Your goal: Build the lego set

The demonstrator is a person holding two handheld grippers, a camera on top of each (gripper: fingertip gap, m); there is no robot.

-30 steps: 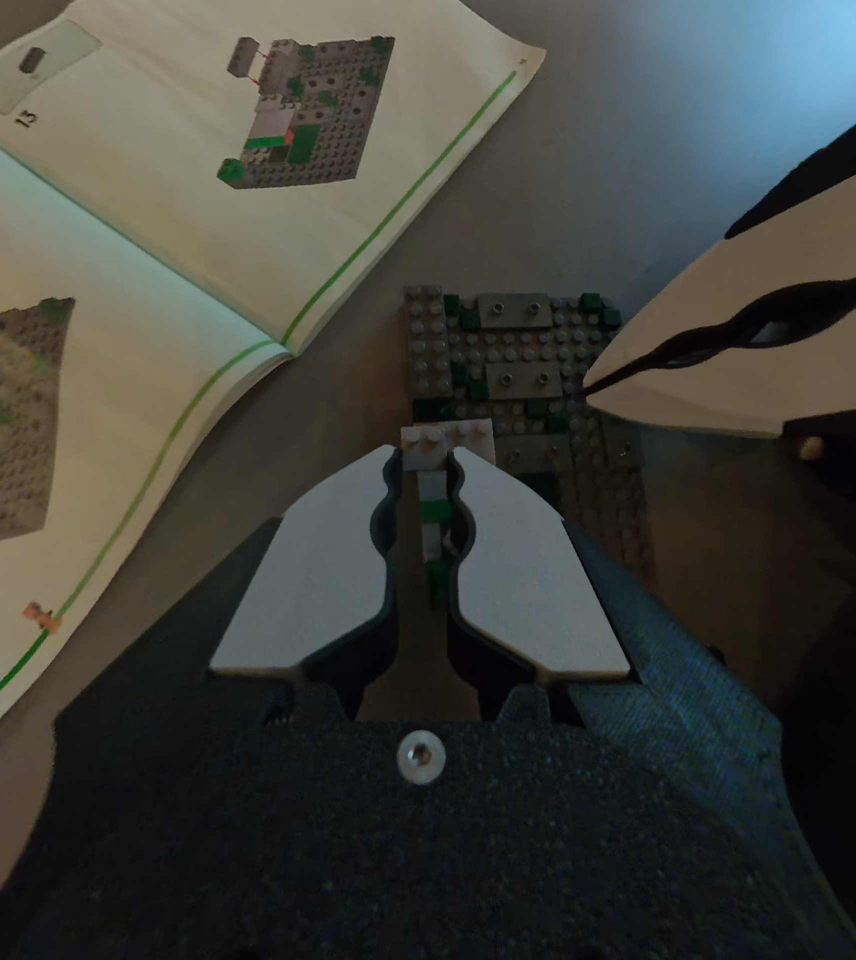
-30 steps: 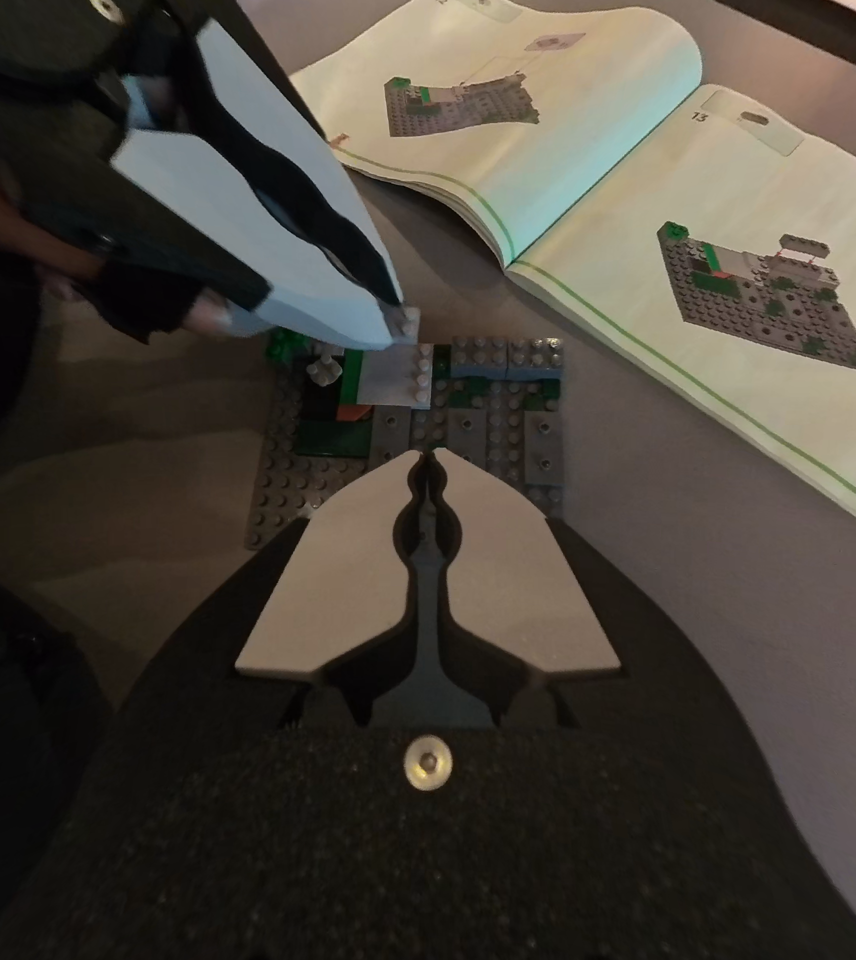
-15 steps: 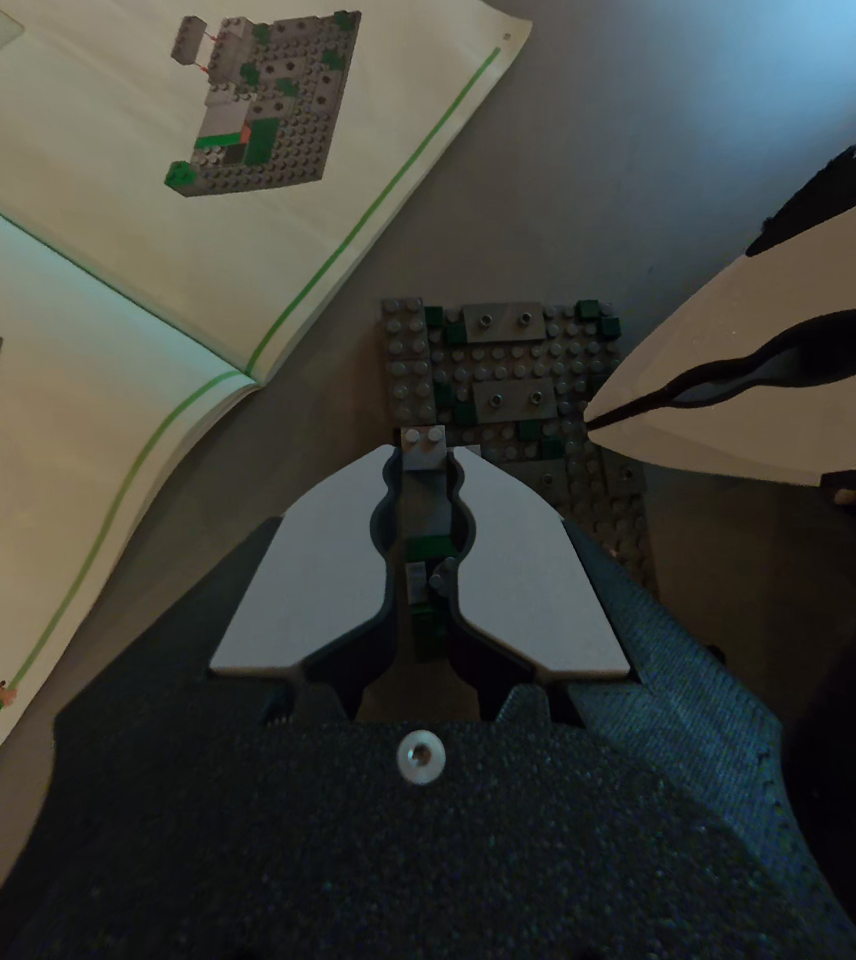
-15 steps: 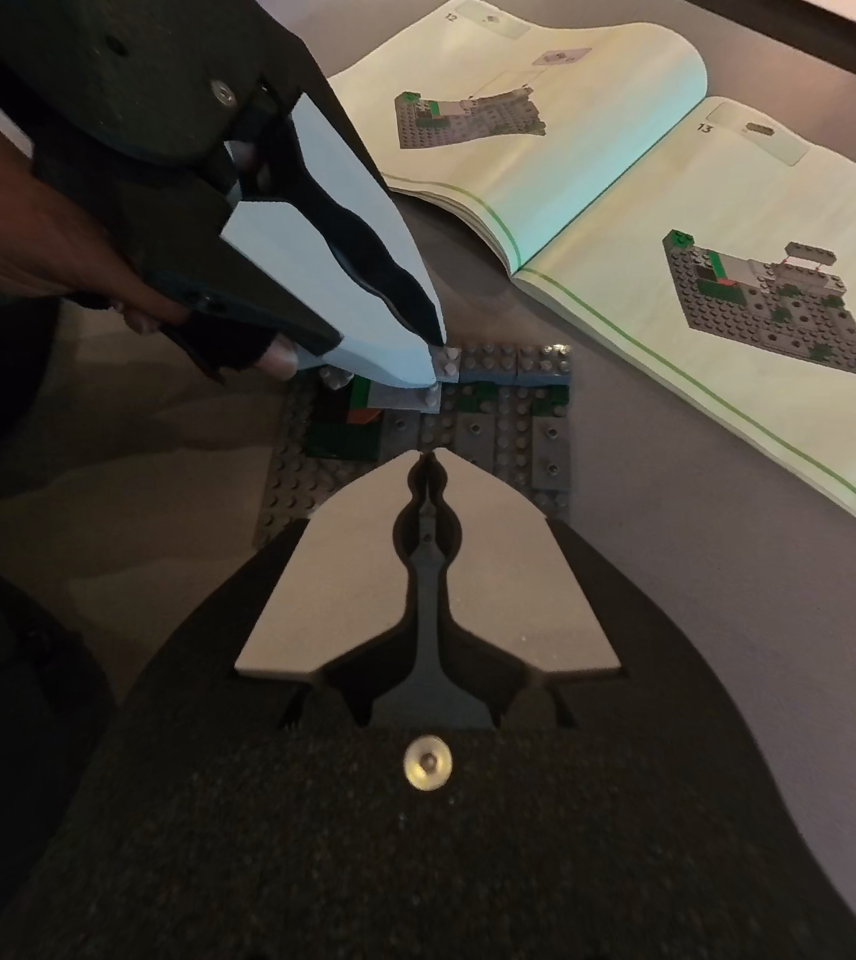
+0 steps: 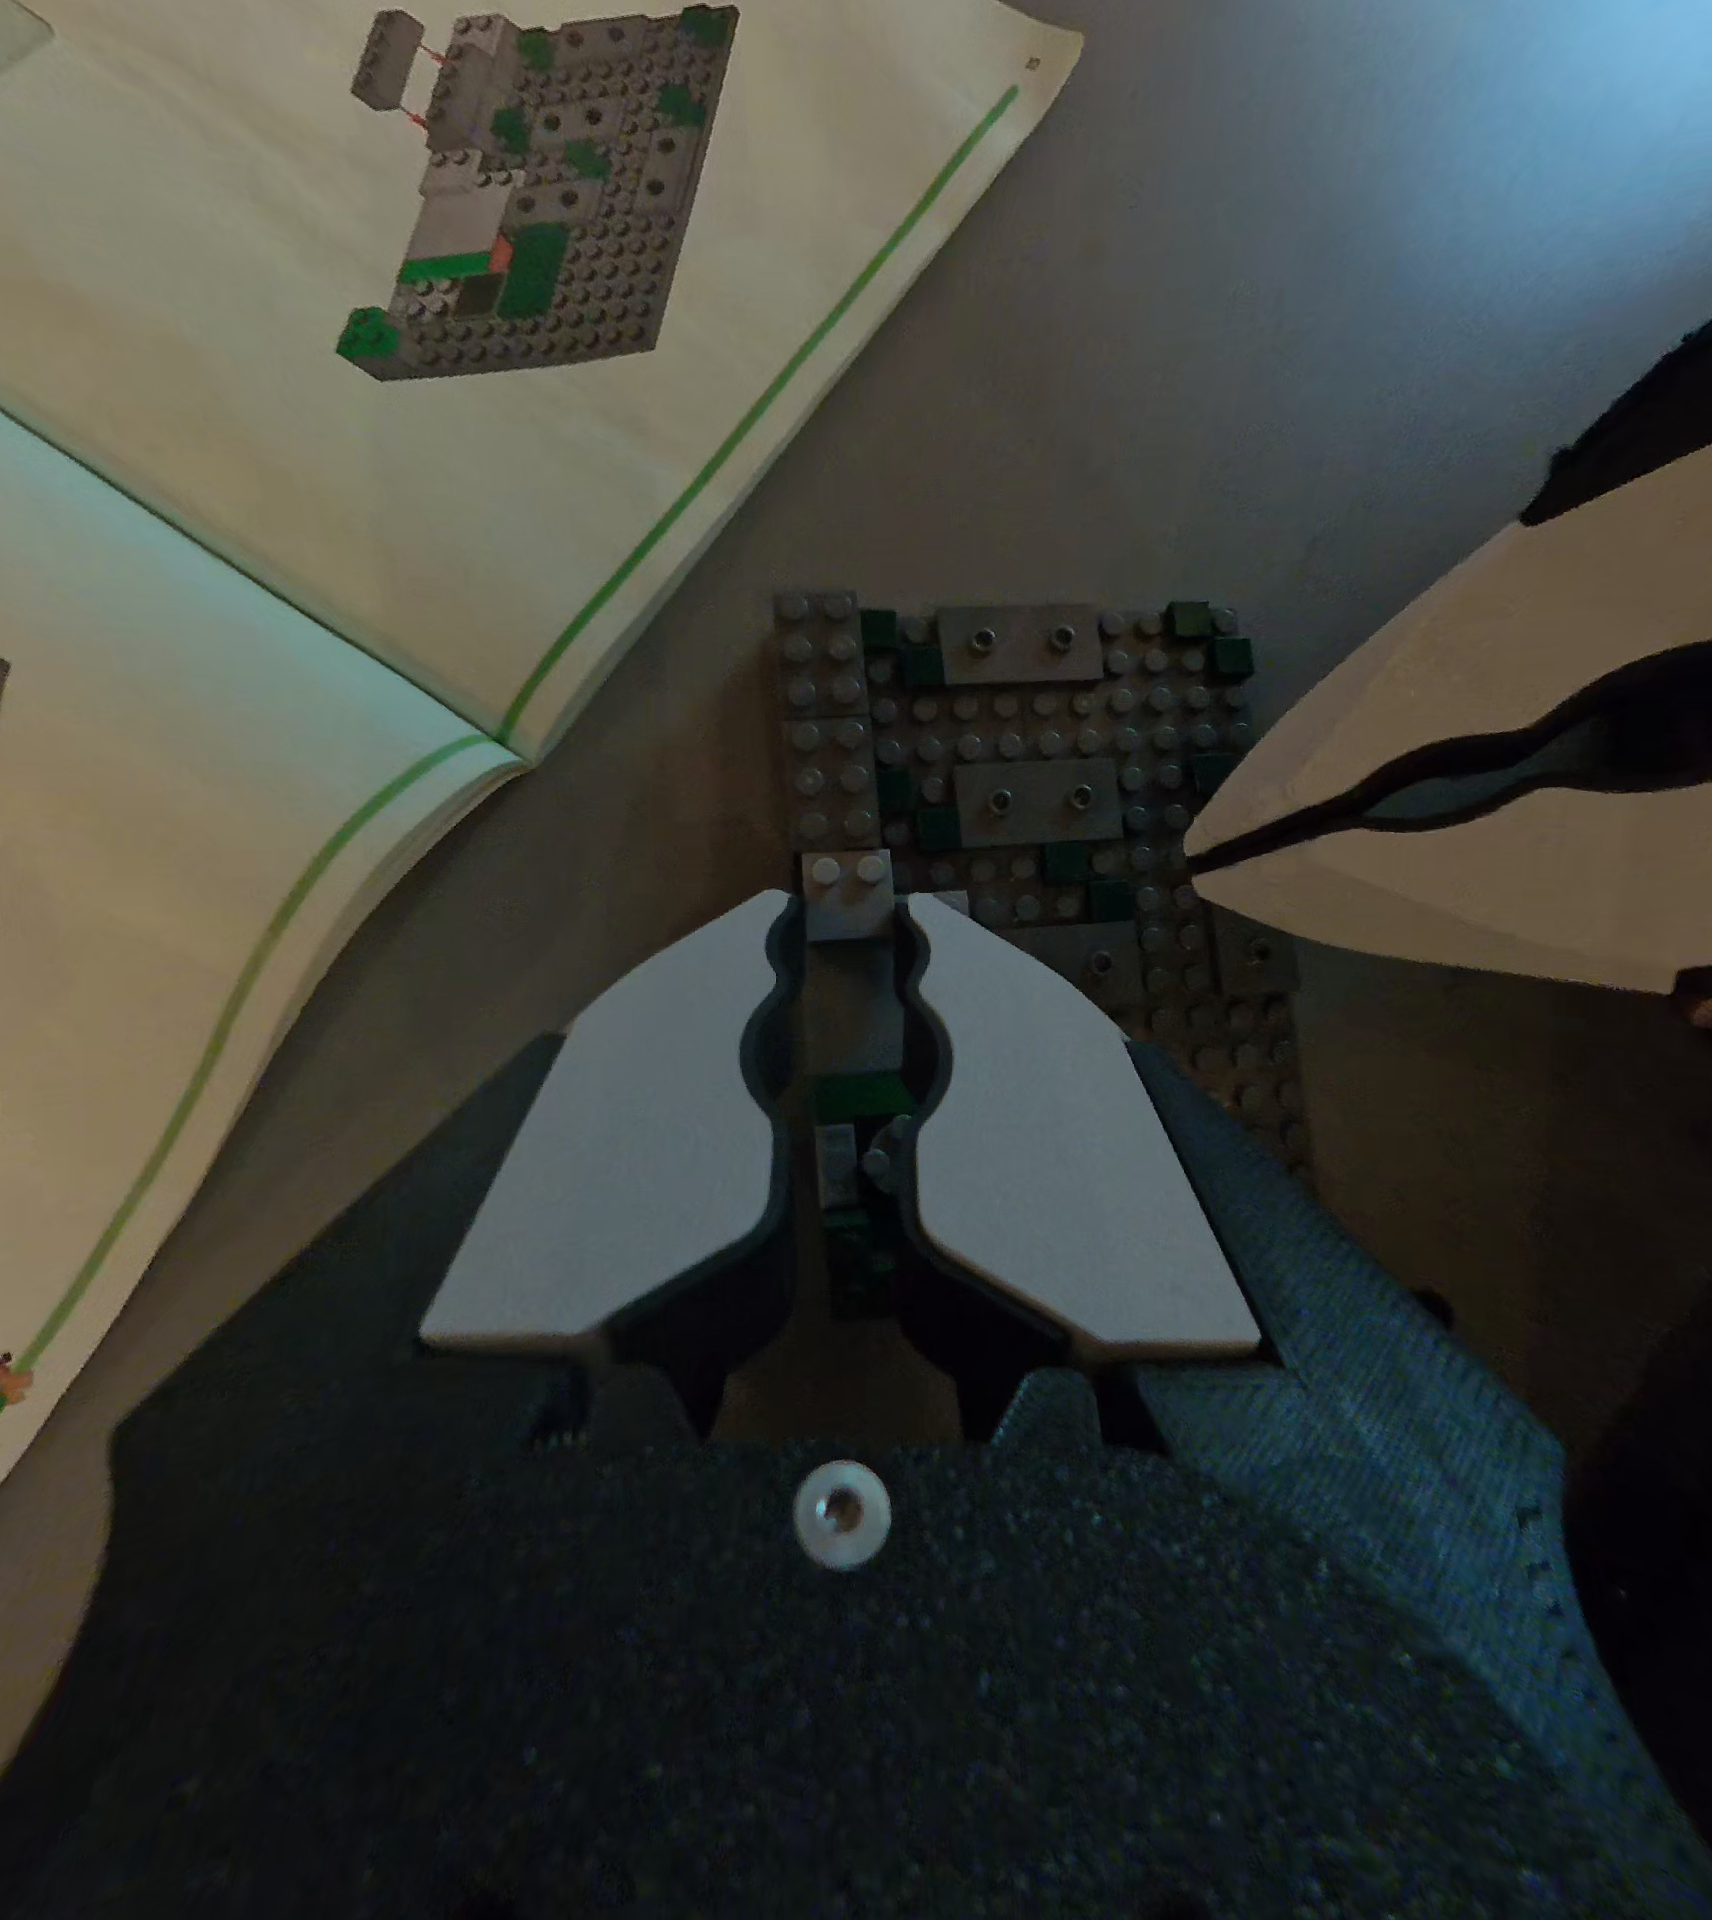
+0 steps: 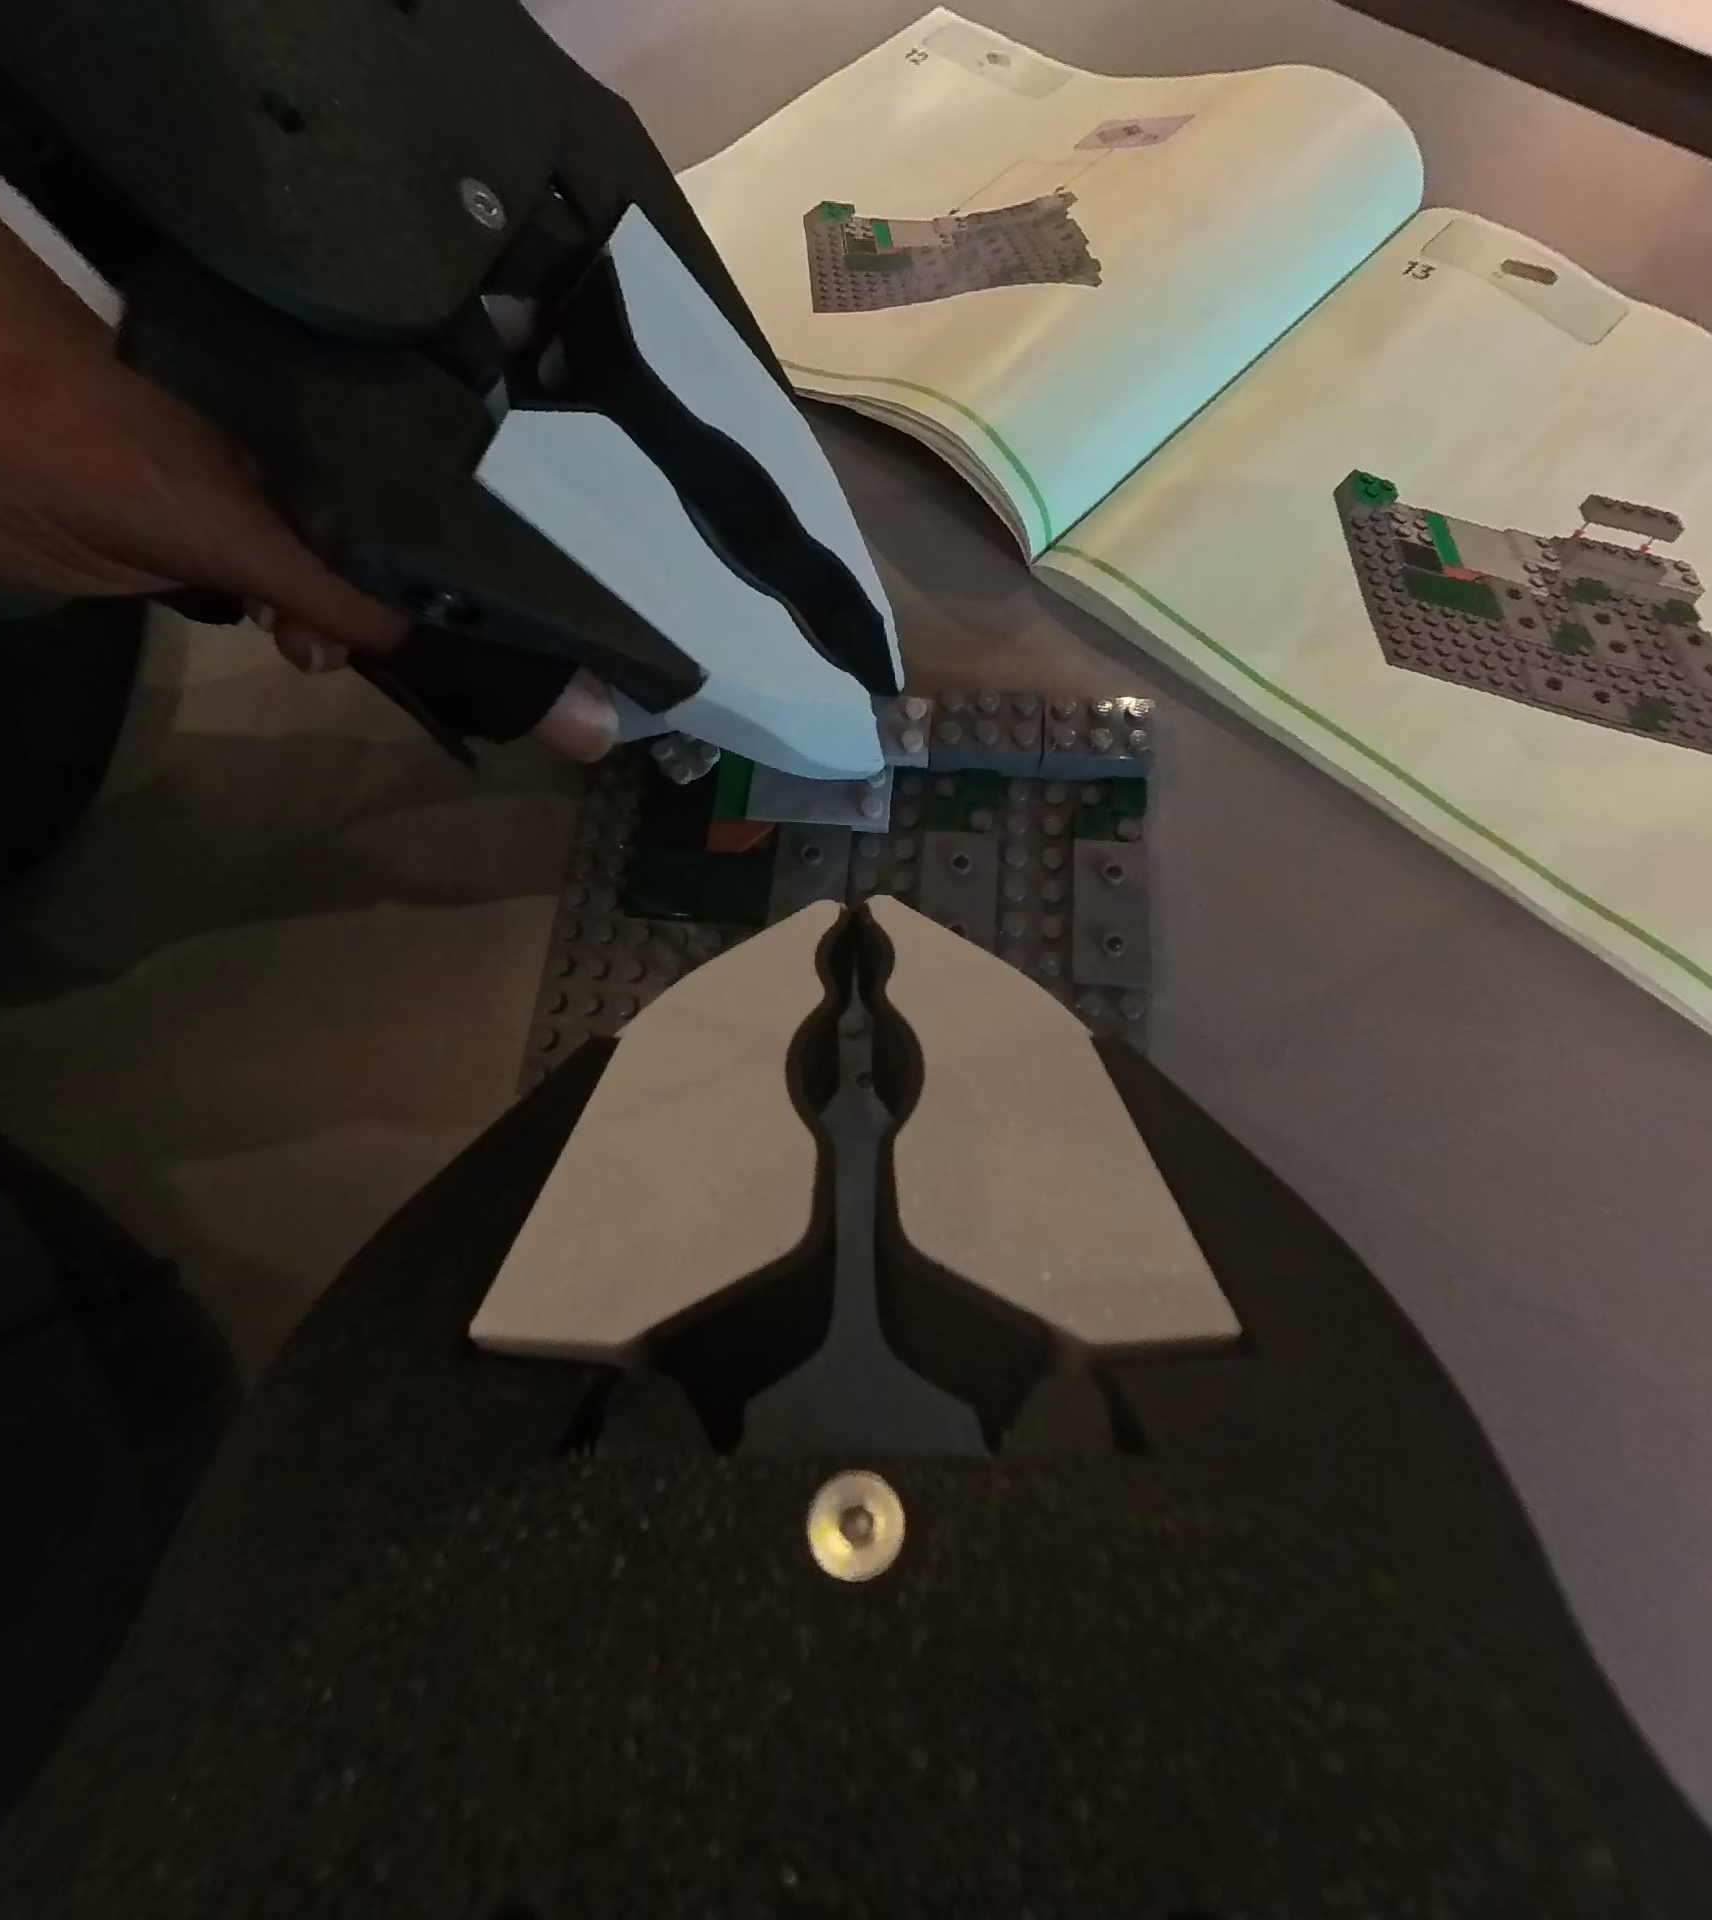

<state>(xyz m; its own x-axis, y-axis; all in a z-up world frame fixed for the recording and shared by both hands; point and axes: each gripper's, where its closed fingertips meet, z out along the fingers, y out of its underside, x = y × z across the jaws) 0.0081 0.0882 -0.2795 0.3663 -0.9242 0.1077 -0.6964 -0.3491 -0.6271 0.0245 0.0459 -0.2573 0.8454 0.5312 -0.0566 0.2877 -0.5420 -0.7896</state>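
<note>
Baseplate (image 5: pixel 1039 727): its near part, lower centre of the left wrist view, is hidden under the left tool (image 5: pixel 847 909).
Light grey brick (image 5: pixel 844 899): only its studded end shows.
Instruction booklet (image 6: pixel 1454 468): cut off at the right edge of the right wrist view.
Right tool (image 6: pixel 857 909): covers the plate's near edge.

we see grey studded baseplate (image 5: pixel 1028 727) with dark green bits | light grey brick (image 5: pixel 847 894) | booklet (image 6: pixel 1454 436) pale cream, green stripe | table (image 5: pixel 1247 364) grey | gripper fingers (image 6: pixel 717 1143) light grey, black body
</note>
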